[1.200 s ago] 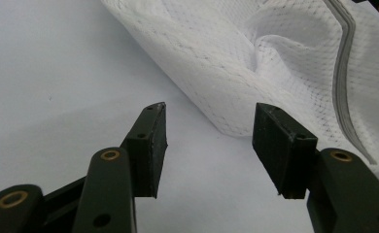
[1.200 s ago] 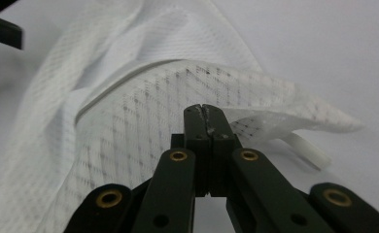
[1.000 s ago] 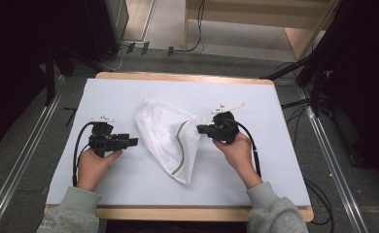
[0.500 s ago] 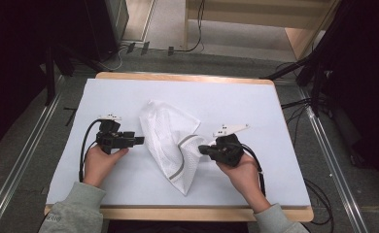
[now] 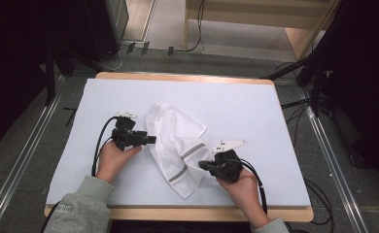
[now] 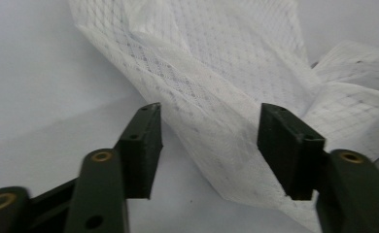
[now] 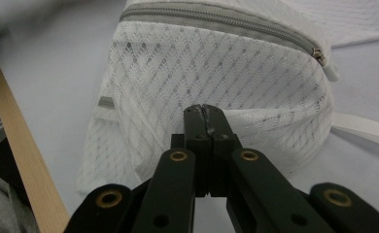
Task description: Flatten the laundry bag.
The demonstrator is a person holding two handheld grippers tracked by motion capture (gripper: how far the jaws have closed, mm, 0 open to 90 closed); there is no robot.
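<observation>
A white mesh laundry bag (image 5: 175, 141) with a grey zipper (image 7: 216, 19) lies crumpled in the middle of the white table cover (image 5: 255, 111). My left gripper (image 5: 153, 140) is at the bag's left edge. In the left gripper view a fold of the mesh bag (image 6: 216, 63) runs between the jaws of that gripper (image 6: 212, 111), which stand apart and have just been closing. My right gripper (image 5: 200, 165) is at the bag's lower right. There its jaws (image 7: 204, 109) are pressed together, pinching the mesh bag (image 7: 236, 73) at their tips.
The table's wooden front edge (image 5: 178, 213) runs close below both hands and appears again (image 7: 17, 145) at the left of the right gripper view. Bare white cover spreads to the far side and to the right. Black stands and cables surround the table.
Both hands have come toward the near edge. The right gripper has drawn the bag's lower part with it, and the bag now lies longer. The left gripper has closed in on the bag's left edge.
</observation>
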